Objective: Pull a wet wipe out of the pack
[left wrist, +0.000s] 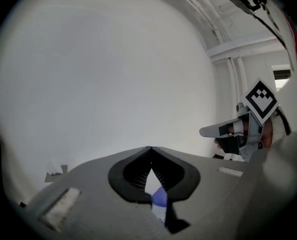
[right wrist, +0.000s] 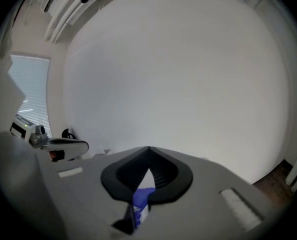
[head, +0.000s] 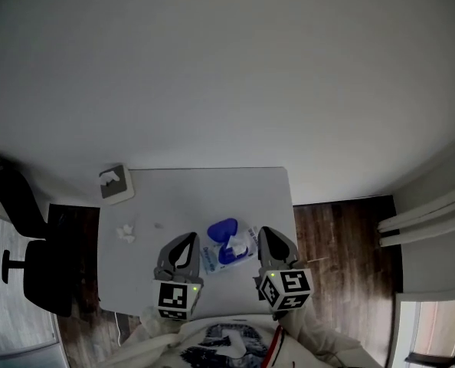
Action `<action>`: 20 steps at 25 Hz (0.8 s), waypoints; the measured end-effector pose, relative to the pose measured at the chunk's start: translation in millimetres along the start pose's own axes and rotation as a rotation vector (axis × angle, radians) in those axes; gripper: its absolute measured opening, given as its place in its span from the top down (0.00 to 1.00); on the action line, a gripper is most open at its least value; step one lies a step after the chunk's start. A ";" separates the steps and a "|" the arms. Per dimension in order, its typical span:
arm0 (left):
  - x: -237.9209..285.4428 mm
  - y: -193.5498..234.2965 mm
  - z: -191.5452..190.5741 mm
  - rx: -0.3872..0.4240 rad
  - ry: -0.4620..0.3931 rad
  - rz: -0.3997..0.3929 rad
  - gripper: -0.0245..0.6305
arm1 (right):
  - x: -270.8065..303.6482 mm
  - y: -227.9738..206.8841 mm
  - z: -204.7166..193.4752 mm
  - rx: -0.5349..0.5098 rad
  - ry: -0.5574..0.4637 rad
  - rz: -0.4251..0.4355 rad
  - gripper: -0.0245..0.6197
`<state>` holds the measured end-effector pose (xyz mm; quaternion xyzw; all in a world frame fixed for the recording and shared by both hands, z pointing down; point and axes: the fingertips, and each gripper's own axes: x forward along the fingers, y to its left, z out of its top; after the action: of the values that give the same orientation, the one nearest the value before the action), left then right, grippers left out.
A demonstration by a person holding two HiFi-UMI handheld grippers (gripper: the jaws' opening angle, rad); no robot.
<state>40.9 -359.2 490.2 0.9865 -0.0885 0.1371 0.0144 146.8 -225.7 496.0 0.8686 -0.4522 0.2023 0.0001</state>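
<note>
Black ribbed pads line both pairs of jaws. On the left gripper and the right gripper the tips meet, closed on nothing. Through the narrow gap beneath each tip shows the wet wipe pack, a soft white pouch with its rounded blue lid flipped open. It lies on the matte white table, between the two smooth grey grippers and just beyond their tips. A crumpled white scrap lies well apart towards the person's left, near a small grey box at the table's far corner.

Table bears wipe pack, crumpled tissue, box.
</note>
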 end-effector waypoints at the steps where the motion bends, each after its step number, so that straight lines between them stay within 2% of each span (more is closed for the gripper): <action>1: 0.0 0.7 2.0 0.002 -0.006 -0.010 0.96 | 0.0 1.6 1.0 0.002 -0.005 -0.009 0.95; 14: -8.9 -1.4 -9.5 -0.011 0.005 -0.133 0.96 | -24.0 13.8 -10.9 0.017 -0.005 -0.126 0.95; 20: -5.6 -8.7 -13.2 -0.026 0.010 -0.121 0.96 | -31.0 6.2 -10.5 0.006 -0.001 -0.127 0.95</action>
<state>33.6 -349.0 501.4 0.9890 -0.0304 0.1399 0.0361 122.5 -203.1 493.6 0.8956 -0.3958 0.2029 0.0101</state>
